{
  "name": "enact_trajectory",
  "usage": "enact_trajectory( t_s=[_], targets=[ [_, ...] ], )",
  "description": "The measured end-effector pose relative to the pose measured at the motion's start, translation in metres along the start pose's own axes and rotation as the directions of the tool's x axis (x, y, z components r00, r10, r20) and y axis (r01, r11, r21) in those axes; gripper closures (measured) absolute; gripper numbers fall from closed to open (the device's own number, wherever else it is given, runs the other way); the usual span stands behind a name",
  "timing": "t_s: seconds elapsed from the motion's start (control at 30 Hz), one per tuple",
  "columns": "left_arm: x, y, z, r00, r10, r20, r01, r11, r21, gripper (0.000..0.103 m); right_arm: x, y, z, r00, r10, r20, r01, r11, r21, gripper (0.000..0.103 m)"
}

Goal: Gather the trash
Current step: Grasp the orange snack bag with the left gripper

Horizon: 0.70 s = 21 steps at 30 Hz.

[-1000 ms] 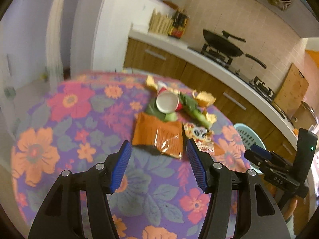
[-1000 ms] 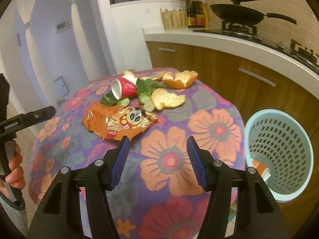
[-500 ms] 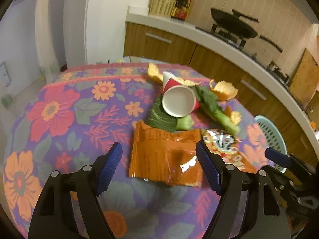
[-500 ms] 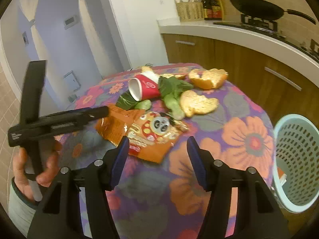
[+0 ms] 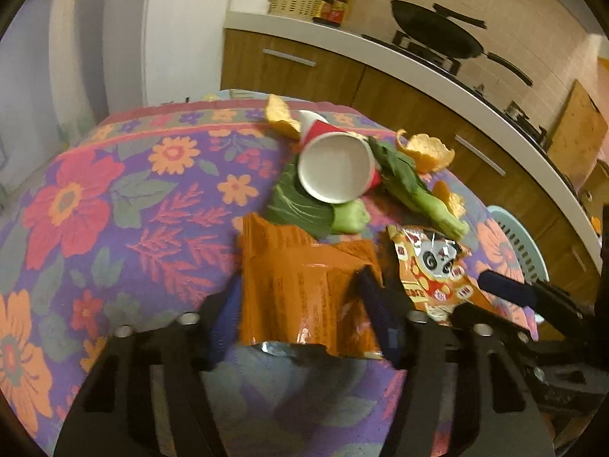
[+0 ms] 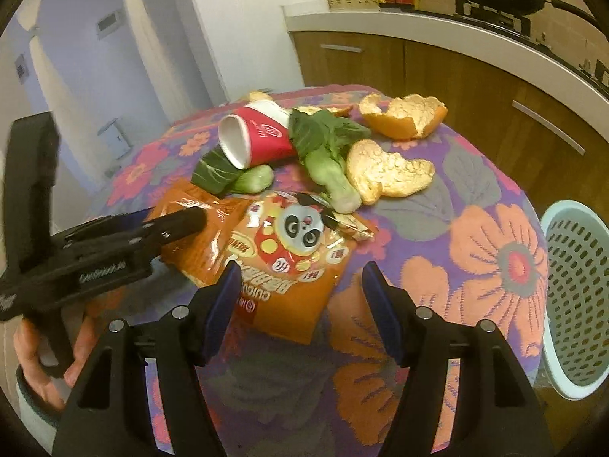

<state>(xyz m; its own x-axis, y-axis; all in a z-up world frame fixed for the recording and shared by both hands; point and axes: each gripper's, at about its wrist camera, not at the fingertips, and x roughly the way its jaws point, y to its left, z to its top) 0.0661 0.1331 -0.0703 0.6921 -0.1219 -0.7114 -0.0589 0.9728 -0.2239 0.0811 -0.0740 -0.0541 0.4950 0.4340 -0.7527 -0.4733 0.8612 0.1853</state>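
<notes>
A pile of trash lies on the floral table (image 5: 114,198). An orange snack bag (image 5: 300,266) sits between the pads of my left gripper (image 5: 300,297). Its jaws are closing, the pads press the bag's sides, and the bag buckles with its near edge lifted. The right wrist view shows the left gripper (image 6: 190,217) reaching in from the left onto that bag. My right gripper (image 6: 300,285) stands open just above the near end of a panda-print snack bag (image 6: 293,243), without gripping it. Behind lie a tipped red paper cup (image 6: 255,137), green leafy stalks (image 6: 323,152) and orange peels (image 6: 388,171).
A light blue perforated basket (image 6: 574,293) stands on the floor beside the table's right edge. Wooden cabinets and a white counter with a black wok (image 5: 437,30) run behind the table. A person's hand (image 6: 42,365) holds the left gripper's handle.
Both grippers came forward and down toward the pile. The left jaws widened, then narrowed around the orange bag, which has buckled. The right gripper now hangs over the panda bag.
</notes>
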Motion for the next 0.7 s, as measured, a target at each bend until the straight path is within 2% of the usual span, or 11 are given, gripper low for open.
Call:
enact_trajectory(
  t_s=[0.1,0.17,0.2,0.27,0.43,0.6,0.7],
  targets=[
    [-0.006,-0.008,-0.004,0.999,0.027,0.031,-0.028,0.999,0.037,0.060,0.008,-0.004,0.001,0.999,-0.013,-0.037,0.014,1.000,0.024,0.041],
    [-0.010,-0.010,-0.005,0.999,0.023,0.045,-0.025,0.999,0.038,0.076,0.009,-0.004,0.002,0.999,-0.011,-0.036,0.012,1.000,0.023,0.041],
    [-0.011,-0.009,-0.006,0.999,0.017,0.049,-0.018,0.999,0.033,0.078,0.009,-0.004,0.002,0.999,-0.009,-0.036,0.010,1.000,0.023,0.041],
    [-0.016,-0.006,-0.007,0.997,0.016,0.073,-0.017,1.000,0.017,0.080,0.008,-0.004,0.002,0.999,-0.004,-0.036,0.005,1.000,0.026,0.041],
    [-0.034,0.007,-0.010,0.988,-0.036,0.148,0.043,0.998,-0.042,0.081,0.005,-0.014,0.003,0.999,0.038,-0.023,-0.037,0.997,0.069,0.041],
    [-0.039,0.015,-0.008,0.983,-0.039,0.178,0.054,0.995,-0.085,0.082,-0.004,-0.029,0.008,0.999,0.003,0.039,-0.008,0.991,0.137,0.041],
    [-0.040,0.015,-0.007,0.983,-0.026,0.183,0.043,0.995,-0.092,0.081,0.008,-0.028,0.020,1.000,-0.001,0.012,-0.001,0.992,0.122,0.041]
  ],
)
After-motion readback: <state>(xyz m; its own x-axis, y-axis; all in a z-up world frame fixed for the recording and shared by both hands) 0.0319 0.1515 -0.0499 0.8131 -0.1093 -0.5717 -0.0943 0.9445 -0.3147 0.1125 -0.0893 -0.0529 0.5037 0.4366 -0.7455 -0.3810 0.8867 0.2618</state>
